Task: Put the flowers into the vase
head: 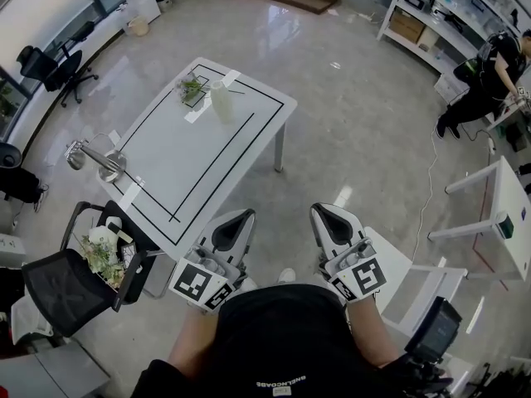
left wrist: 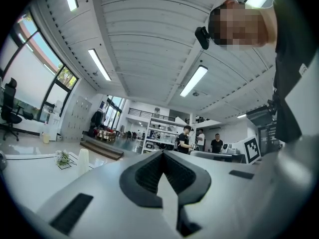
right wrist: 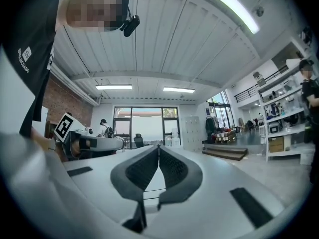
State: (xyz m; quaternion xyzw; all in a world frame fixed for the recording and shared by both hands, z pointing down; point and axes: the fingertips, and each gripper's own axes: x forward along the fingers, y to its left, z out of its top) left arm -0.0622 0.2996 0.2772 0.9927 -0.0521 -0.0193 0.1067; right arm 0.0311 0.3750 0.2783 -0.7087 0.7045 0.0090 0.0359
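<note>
Black chair (head: 54, 290) — flowers (head: 101, 251) aboard — beside table (head: 187, 152).

No legible text, shirt print (head: 278, 383) unreadable

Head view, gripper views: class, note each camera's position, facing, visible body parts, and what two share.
Head view: on the person's head, facing down at table, left hand-held gripper, right hand-held gripper, forearms.
Left gripper view: on that hand-held gripper, level across room; torso right.
Right gripper view: likewise, facing windows; torso left.
Shared: head and left views show the vase.
</note>
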